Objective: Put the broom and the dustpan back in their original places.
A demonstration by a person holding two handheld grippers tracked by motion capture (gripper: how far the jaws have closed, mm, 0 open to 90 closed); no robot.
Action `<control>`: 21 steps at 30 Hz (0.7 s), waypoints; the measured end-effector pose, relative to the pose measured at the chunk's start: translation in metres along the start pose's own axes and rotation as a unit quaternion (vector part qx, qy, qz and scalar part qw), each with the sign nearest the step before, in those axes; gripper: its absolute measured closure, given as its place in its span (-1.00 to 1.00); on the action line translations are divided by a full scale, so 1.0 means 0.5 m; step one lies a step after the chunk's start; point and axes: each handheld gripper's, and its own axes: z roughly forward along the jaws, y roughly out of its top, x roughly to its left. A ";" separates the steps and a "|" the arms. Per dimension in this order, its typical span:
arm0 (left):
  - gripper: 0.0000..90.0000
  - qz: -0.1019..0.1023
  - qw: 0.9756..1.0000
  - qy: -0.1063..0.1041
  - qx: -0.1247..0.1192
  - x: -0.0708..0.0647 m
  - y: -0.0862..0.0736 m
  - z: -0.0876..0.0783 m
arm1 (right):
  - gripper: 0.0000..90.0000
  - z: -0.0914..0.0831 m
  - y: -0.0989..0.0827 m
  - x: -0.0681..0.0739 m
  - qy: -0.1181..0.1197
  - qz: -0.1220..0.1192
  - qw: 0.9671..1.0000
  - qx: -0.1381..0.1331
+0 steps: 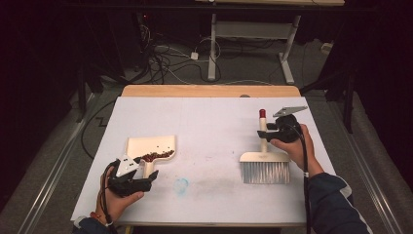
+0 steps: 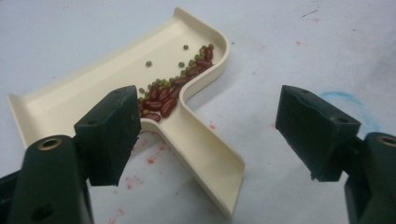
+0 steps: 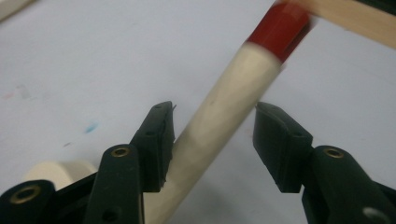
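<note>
A cream dustpan (image 1: pixel 146 144) lies at the table's left front with red and green beans (image 1: pixel 157 156) heaped near its handle. My left gripper (image 1: pixel 141 173) is open, its jaws wide on either side of the dustpan handle (image 2: pixel 205 149) without touching it; the beans (image 2: pixel 168 93) lie just ahead. At the right, a cream hand brush (image 1: pixel 265 170) rests on its bristles, its handle tipped with a red cap (image 1: pixel 262 113). My right gripper (image 1: pixel 266 132) is open around the brush handle (image 3: pixel 233 88); one jaw rests against it, the other stands apart from it.
The white table top (image 1: pixel 209 122) has a blue smudge (image 1: pixel 181 185) near the front middle and a wooden strip (image 1: pixel 209 90) along its far edge. Beyond the table are desk legs and loose cables on the floor.
</note>
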 end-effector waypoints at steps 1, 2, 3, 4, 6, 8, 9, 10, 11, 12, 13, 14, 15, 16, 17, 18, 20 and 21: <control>-0.54 0.006 1.000 0.000 0.002 -0.002 0.000 0.002 | 0.07 0.003 0.001 -0.004 -0.006 0.007 1.000 -0.007; -0.54 0.009 1.000 0.002 0.004 -0.004 0.000 0.004 | 0.05 0.005 0.002 -0.006 -0.012 0.015 1.000 -0.013; -0.54 0.014 1.000 0.003 0.006 -0.005 0.000 0.005 | 0.05 0.007 0.002 -0.007 -0.018 0.021 0.999 -0.017; -0.53 0.017 1.000 0.002 0.008 -0.006 0.000 0.006 | 0.05 0.010 0.002 -0.006 -0.022 0.022 0.999 -0.020; -0.53 0.021 1.000 0.001 0.008 -0.008 -0.001 0.007 | 0.02 0.017 0.001 0.000 -0.028 0.015 0.999 -0.016; -0.53 0.024 1.000 0.000 0.007 -0.009 -0.001 0.006 | -0.01 0.019 0.000 0.005 -0.038 0.011 0.999 -0.023; -0.53 0.026 1.000 0.000 0.006 -0.009 -0.001 0.006 | -0.01 0.019 -0.002 0.006 -0.040 0.013 0.999 -0.031; -0.53 0.028 1.000 0.002 0.006 -0.009 0.000 0.005 | -0.03 0.019 -0.003 0.007 -0.045 0.017 0.998 -0.041; -0.53 0.029 1.000 0.003 0.005 -0.010 0.000 0.005 | -0.04 0.018 -0.005 0.008 -0.044 0.021 0.998 -0.048; -0.53 0.030 1.000 0.003 0.005 -0.010 0.000 0.005 | -0.06 0.018 -0.006 0.009 -0.047 0.022 0.997 -0.052; -0.53 0.032 0.999 0.006 0.005 -0.011 0.001 0.005 | -0.08 0.017 -0.006 0.011 -0.054 0.022 0.997 -0.056; -0.53 0.033 0.999 0.006 0.003 -0.012 0.001 0.005 | -0.10 0.015 -0.006 0.012 -0.059 0.022 0.996 -0.061; -0.53 0.035 0.999 0.005 0.005 -0.012 0.001 0.005 | -0.12 0.011 -0.005 0.014 -0.058 0.024 0.996 -0.068; -0.53 0.037 0.999 0.004 0.005 -0.014 0.002 0.006 | -0.14 0.007 -0.004 0.016 -0.061 0.025 0.995 -0.076; -0.53 0.039 0.999 0.005 0.005 -0.015 0.002 0.007 | -0.16 0.001 -0.004 0.020 -0.067 0.027 0.994 -0.085; -0.53 0.042 0.999 0.005 0.007 -0.016 0.002 0.007 | -0.17 -0.005 -0.003 0.023 -0.068 0.026 0.993 -0.094; -0.52 0.044 0.999 0.002 0.008 -0.018 0.001 0.009 | -0.21 -0.015 0.000 0.031 -0.068 0.023 0.991 -0.110; -0.52 0.046 0.999 0.001 0.010 -0.019 0.001 0.010 | -0.23 -0.020 0.001 0.034 -0.069 0.020 0.991 -0.117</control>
